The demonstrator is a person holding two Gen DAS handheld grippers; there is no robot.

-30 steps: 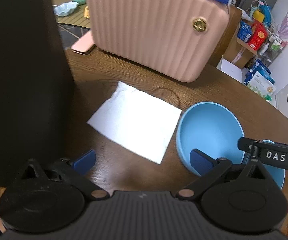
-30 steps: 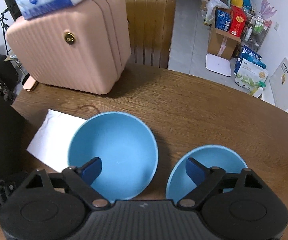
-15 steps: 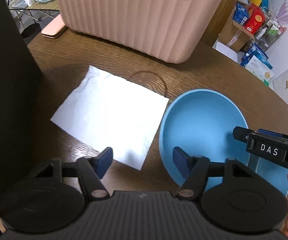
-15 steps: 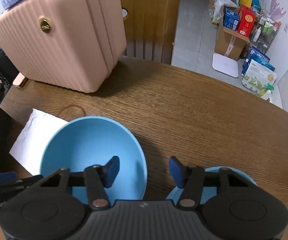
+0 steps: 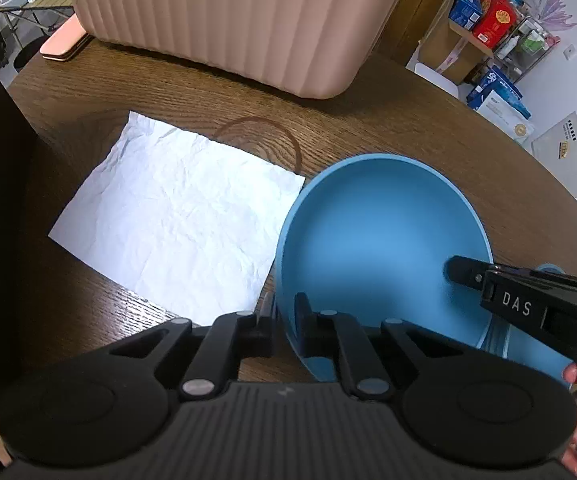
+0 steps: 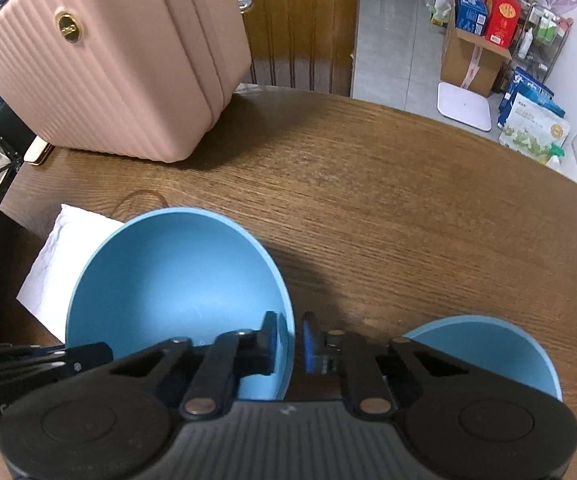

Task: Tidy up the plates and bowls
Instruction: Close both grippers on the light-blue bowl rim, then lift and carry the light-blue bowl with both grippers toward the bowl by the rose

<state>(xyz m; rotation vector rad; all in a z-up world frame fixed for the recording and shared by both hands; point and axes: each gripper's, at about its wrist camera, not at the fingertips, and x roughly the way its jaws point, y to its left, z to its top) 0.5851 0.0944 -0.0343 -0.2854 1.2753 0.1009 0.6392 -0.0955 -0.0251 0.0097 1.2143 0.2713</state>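
Right wrist: both grippers' jaws have just closed onto the empty blue bowl's rim.

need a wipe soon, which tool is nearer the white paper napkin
Left. The left tool grips the large blue bowl's rim on the side beside the white paper napkin; the right tool grips the opposite rim, farther away.
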